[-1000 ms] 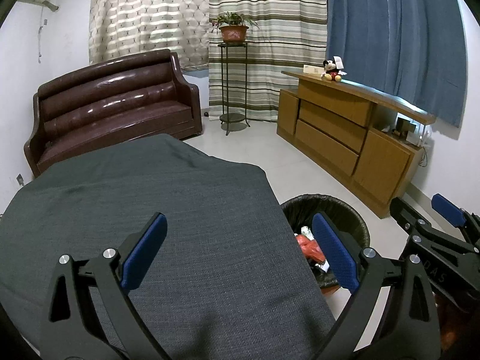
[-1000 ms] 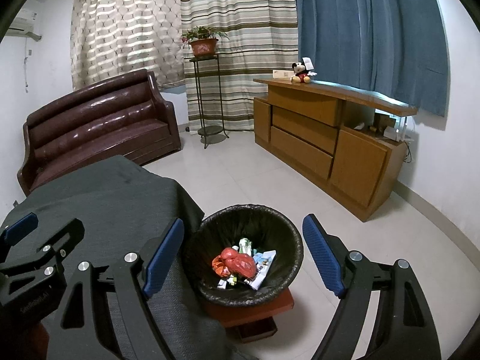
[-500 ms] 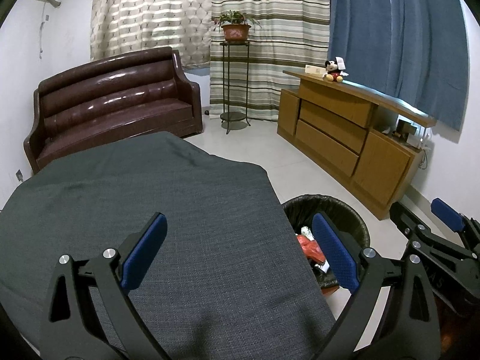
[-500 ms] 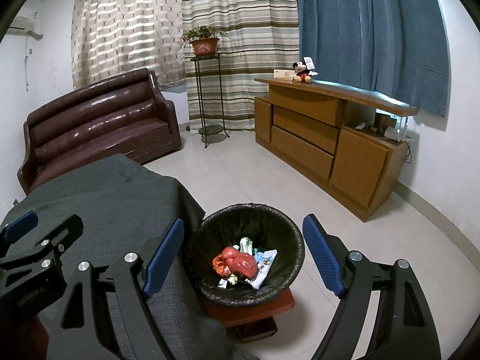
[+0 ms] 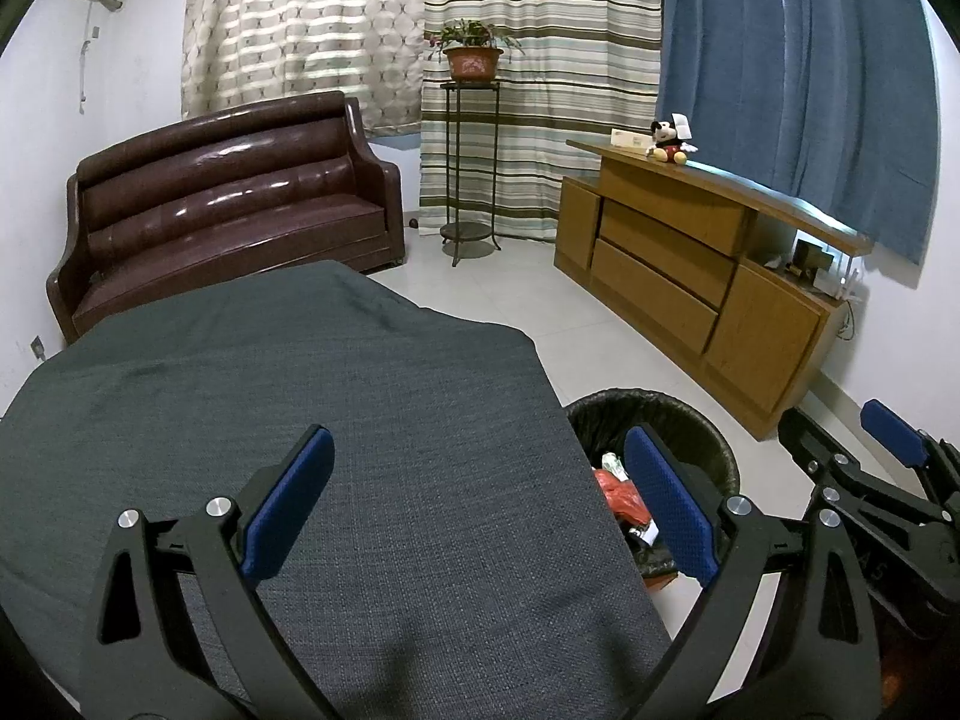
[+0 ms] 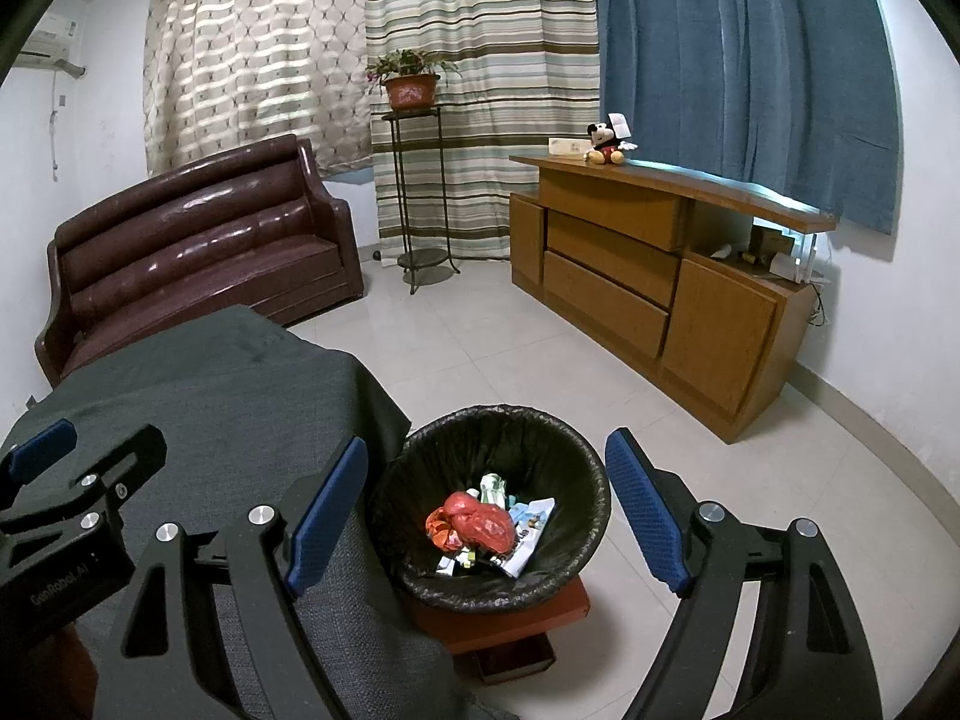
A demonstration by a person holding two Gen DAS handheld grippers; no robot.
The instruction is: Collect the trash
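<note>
Your left gripper (image 5: 477,504) hangs over the grey tablecloth (image 5: 300,396), jaws spread wide with nothing between them. From this camera the trash bin (image 5: 690,420) sits at the table's right edge, half hidden behind your right-hand blue pad, so you catch only a sliver of red wrapper (image 5: 621,495). Far right in this view, your right gripper (image 5: 888,468) pokes in from the side.

Switch to the right wrist and the bin (image 6: 420,480) opens up fully: black liner, perched on a red-brown stool (image 6: 510,612), just beside the table's corner. Inside lie the crumpled red wrapper (image 6: 477,519), a green-and-white packet (image 6: 492,486) behind it, and a white-and-blue packet (image 6: 531,531) to the right. Your right gripper (image 6: 486,507) is spread too, holding nothing, framing the bin from above. Your left gripper (image 6: 78,480) shows at the near left, over the cloth (image 6: 210,372).

Far behind, both views share the brown sofa (image 6: 198,252) and wooden sideboard (image 6: 660,276).
</note>
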